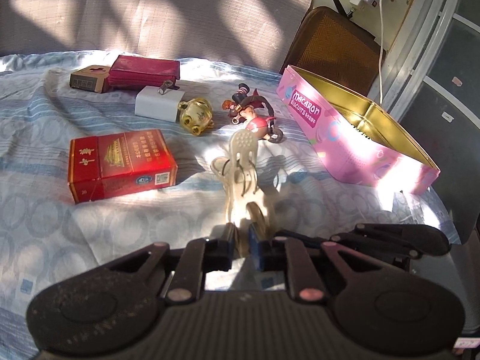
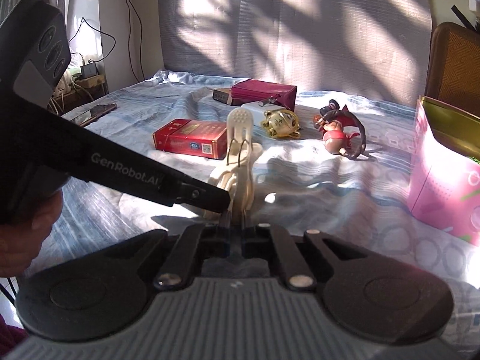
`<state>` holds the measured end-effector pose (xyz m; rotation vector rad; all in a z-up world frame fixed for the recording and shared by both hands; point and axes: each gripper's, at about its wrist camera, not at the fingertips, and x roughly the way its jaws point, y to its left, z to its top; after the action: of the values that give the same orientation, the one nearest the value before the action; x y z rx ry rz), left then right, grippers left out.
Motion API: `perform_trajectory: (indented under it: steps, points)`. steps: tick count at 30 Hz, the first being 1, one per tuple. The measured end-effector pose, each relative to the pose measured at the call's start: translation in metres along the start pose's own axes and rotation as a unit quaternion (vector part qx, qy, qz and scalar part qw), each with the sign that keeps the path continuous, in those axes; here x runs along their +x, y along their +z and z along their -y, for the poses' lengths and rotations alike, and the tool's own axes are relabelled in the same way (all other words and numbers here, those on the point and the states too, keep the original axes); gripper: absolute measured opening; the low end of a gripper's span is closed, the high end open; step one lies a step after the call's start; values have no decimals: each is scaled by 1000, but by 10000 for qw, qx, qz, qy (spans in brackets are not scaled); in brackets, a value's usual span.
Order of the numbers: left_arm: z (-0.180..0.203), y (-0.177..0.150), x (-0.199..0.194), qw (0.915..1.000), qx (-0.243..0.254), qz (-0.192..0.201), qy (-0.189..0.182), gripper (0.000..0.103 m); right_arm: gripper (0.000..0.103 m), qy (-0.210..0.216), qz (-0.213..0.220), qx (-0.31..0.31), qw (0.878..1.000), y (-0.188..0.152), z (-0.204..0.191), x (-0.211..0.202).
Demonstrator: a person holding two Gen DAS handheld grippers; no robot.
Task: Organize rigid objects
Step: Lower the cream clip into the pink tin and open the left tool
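Both grippers, left gripper and right gripper, clamp one clothespin.

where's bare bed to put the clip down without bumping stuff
Both grippers are shut on the clip. Bare sheet lies near the camera, in front of the red pack, and between the clip and the pink tin. Crowded further back: charger, gold charm, figurine, pouch sit close together.
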<state>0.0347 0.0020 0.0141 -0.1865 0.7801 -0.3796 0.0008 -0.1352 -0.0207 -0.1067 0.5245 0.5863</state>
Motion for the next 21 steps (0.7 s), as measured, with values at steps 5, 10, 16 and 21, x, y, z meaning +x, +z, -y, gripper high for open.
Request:
perform_trajectory:
  steps: [5,10,16,21]
  points:
    - [31,27,-8,9982,441,385,-139,10,2,-535,686,-287,9958,5,3,-25]
    - [93,61,10,9902,1084,615,-626,10,2,-1295,1162,-66,9847,14,46,-55]
    - [173,90,69,9784,1607,497,-1204,10,2,-2265,1373,176,9641,15,116,-90]
    - [219,97,119,9737,1819,334,-1329,11,2,-2799,1183,326,9522,2,163,-93]
